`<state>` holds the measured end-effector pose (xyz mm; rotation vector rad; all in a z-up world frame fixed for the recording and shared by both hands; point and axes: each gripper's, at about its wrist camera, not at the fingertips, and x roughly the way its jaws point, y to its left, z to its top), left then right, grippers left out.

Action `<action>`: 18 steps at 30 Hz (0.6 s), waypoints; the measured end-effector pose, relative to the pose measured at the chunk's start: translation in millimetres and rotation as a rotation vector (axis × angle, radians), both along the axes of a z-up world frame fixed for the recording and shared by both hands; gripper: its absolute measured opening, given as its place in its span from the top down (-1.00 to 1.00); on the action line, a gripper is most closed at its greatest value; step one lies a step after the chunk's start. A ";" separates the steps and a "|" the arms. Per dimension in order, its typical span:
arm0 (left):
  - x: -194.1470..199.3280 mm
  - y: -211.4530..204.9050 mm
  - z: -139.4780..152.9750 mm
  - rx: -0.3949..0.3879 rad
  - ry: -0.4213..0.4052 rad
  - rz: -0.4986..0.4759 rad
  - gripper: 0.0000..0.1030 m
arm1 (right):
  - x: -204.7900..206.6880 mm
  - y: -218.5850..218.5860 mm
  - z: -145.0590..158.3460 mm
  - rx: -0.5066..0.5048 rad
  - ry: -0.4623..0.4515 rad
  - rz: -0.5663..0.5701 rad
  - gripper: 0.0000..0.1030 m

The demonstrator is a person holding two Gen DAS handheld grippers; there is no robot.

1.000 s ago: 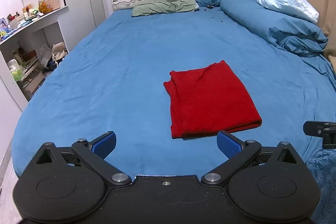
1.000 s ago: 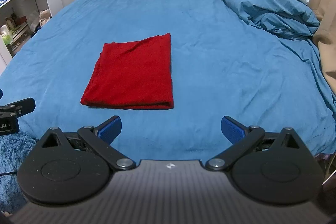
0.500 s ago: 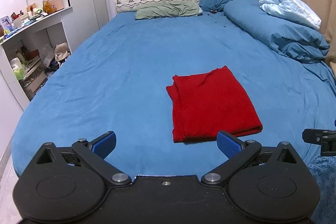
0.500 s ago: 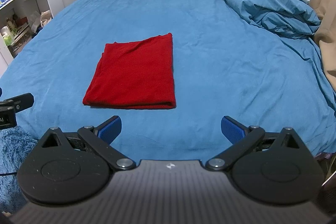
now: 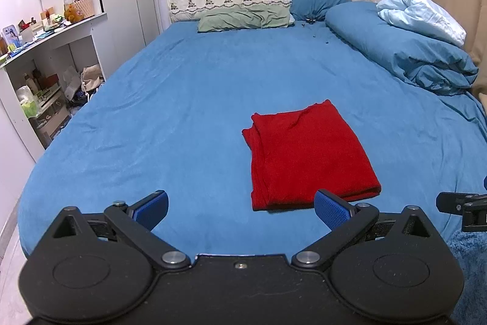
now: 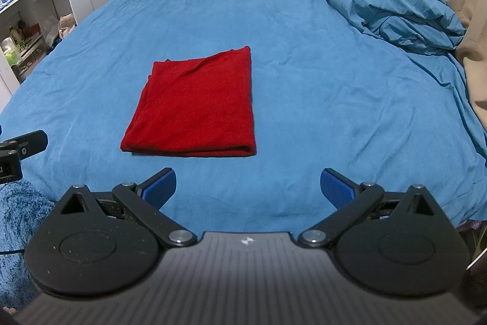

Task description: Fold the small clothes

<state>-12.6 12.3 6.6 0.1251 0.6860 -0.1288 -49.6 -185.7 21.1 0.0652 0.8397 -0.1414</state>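
Both claws, left gripper (image 5: 240, 207) and right gripper (image 6: 248, 186), are hanging spread and empty as I'm pulling back from the folded red garment (image 6: 194, 108) lying mid-bed (image 6: 304, 51); folding looks finished

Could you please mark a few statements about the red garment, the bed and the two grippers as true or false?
1. The folded red knit garment lies flat on the blue bedsheet. True.
2. The left gripper is clamped on the garment. False: it is open and holds nothing.
3. The right gripper is open and empty. True.
4. The garment is draped over the green pillow. False: the pillow lies far off, at the headboard.
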 end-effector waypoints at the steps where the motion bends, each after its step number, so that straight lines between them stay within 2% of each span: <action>1: -0.4 0.1 0.2 0.000 -0.001 0.000 -1.00 | 0.0 0.3 -0.1 0.000 0.000 0.000 -1.00; 18: -1.9 1.8 1.3 0.002 -0.010 0.004 -1.00 | -0.8 2.7 -1.7 0.004 0.001 -0.005 -1.00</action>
